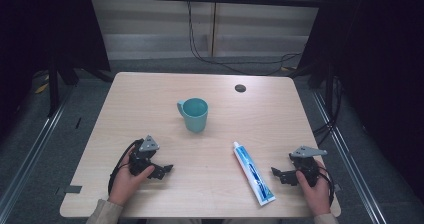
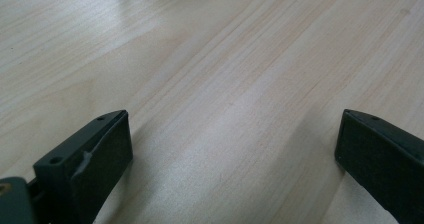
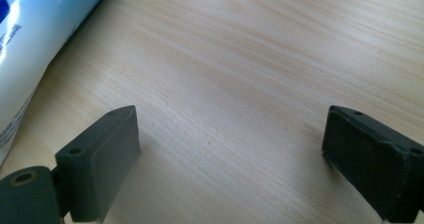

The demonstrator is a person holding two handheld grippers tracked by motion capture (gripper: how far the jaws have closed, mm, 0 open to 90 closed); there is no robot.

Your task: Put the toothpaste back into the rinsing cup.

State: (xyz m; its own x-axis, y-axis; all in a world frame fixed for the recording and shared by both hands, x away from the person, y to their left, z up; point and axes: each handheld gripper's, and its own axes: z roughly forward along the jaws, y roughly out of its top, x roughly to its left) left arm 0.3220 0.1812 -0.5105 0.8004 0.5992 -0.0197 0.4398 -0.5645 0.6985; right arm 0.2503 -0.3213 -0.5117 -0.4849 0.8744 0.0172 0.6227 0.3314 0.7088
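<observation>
A teal mug stands upright near the middle of the wooden table, handle to the left. A white and blue toothpaste tube lies flat toward the front right, cap pointing away from me; its side also shows at the upper left of the right gripper view as the tube. My left gripper rests low at the front left, open, jaws pointing right. In its own view the left gripper has bare wood between its jaws. My right gripper sits just right of the tube, open and empty; the right gripper frames bare wood.
A dark round cable hole sits at the table's back right. Black cables hang behind the table over a grey floor. Dark frame posts stand on both sides.
</observation>
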